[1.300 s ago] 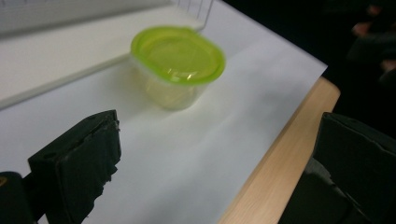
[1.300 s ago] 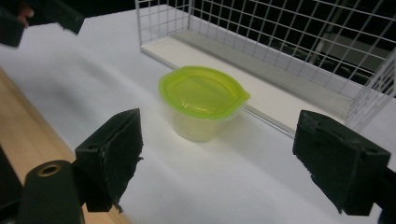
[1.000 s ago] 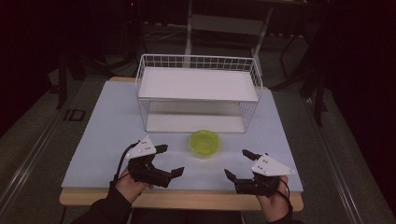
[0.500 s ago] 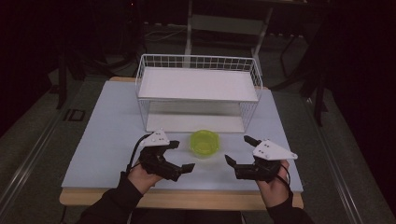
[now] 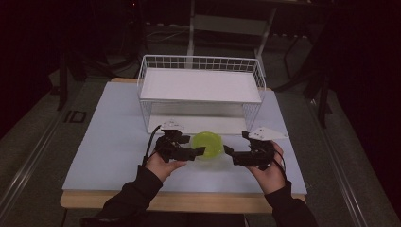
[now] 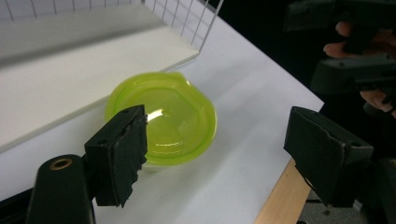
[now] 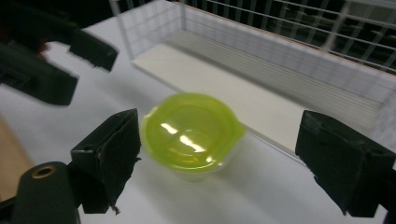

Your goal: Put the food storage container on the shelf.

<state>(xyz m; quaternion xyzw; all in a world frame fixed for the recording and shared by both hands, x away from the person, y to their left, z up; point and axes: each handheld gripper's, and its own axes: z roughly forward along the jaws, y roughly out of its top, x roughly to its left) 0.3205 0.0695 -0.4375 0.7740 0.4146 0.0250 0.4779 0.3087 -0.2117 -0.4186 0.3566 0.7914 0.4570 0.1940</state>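
A translucent lime-green bowl (image 5: 208, 144) stands upright on the white tabletop (image 5: 108, 142), just in front of the wire rack. My left gripper (image 5: 195, 145) is open at the bowl's left side, its tips close to the rim. In the left gripper view the bowl (image 6: 173, 121) lies beside the left pad, and the left gripper (image 6: 224, 154) has nothing between its jaws. My right gripper (image 5: 234, 143) is open just right of the bowl. In the right gripper view the bowl (image 7: 191, 130) sits ahead between the wide-apart jaws of the right gripper (image 7: 233, 163).
A white wire rack (image 5: 201, 90) with a flat shelf stands behind the bowl, its lower board (image 7: 243, 88) close to the bowl. The table's wooden front edge (image 5: 179, 201) runs beneath the forearms. The other hand's gripper (image 6: 355, 70) shows at the upper right.
Both hands have moved forward and inward from near the table's front edge and now flank the bowl. The bowl has not moved.
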